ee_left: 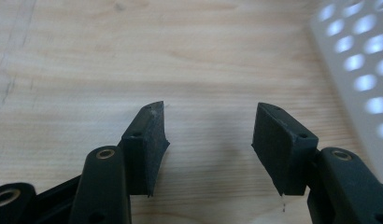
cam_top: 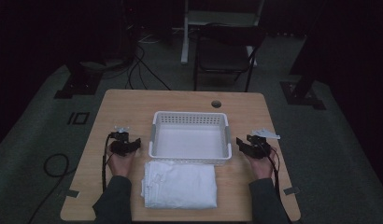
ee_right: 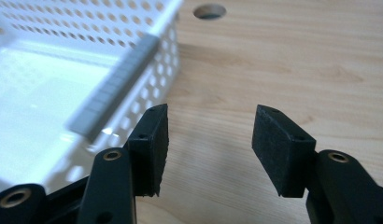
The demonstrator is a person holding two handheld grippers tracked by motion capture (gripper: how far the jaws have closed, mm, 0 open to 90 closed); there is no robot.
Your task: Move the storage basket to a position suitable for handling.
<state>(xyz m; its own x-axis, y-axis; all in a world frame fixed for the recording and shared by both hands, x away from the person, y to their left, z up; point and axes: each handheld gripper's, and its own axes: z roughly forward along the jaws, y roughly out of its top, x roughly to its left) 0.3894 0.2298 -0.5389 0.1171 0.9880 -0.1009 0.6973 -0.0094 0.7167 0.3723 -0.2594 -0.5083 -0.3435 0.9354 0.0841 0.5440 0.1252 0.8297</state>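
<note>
1. High view: parked above the person's side, looking forward and down, far enough back to catch the whole tabletop (cam_top: 133,105) plus the floor around it.
2. Left gripper view: rides low, right up close to the wood, basket (ee_left: 362,70) wall at its right edge.
3. Right gripper view: just as close, same basket (ee_right: 87,79) on its left, tabletop hole (ee_right: 209,11) up top; the high view has that hole (cam_top: 216,103) too.

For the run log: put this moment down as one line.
left gripper: open, nothing held, left of basket | right gripper: open, nothing held, right of basket | folded white cloth: untouched, in front of basket
</note>
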